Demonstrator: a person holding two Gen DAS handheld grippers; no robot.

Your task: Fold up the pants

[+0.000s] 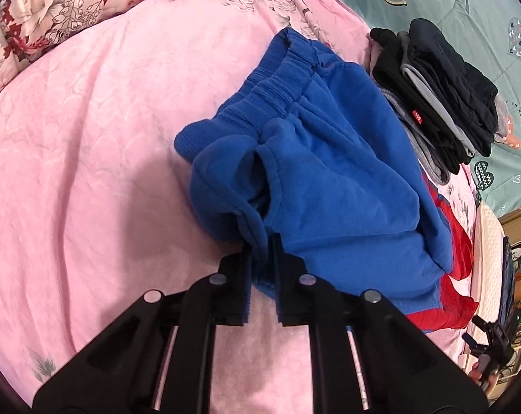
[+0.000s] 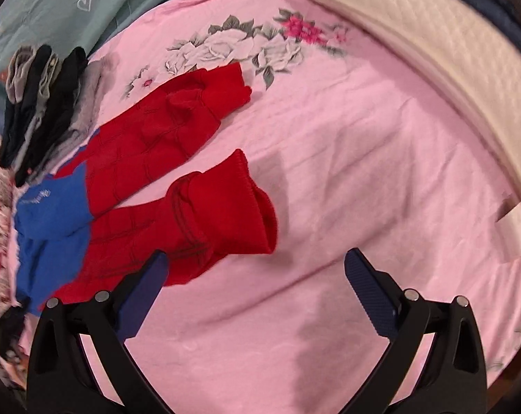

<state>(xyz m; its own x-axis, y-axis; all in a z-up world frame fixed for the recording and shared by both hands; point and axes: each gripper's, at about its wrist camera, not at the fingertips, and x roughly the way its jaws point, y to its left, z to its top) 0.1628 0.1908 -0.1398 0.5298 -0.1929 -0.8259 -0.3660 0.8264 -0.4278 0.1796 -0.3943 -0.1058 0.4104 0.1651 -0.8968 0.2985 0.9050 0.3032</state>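
Note:
The pants point(image 1: 329, 158) have a blue fleece top with an elastic waistband and red legs point(image 2: 150, 145). They lie crumpled on the pink bedspread point(image 1: 88, 172). My left gripper point(image 1: 262, 243) is shut on a bunched blue edge near the waist, and the fabric shows between its pads. In the right wrist view both red legs stretch out flat, and the nearer cuff point(image 2: 232, 207) lies just ahead of the jaws. My right gripper point(image 2: 257, 254) stands wide open above the bedspread point(image 2: 363, 172), its left finger beside the nearer red leg, with nothing gripped.
A stack of folded dark and grey clothes point(image 1: 443, 103) lies just beyond the pants, next to a teal patterned sheet point(image 1: 467, 7). A floral quilt point(image 1: 53, 7) bounds the far left. A cream quilted mattress edge point(image 2: 415, 34) runs along the bed's right side.

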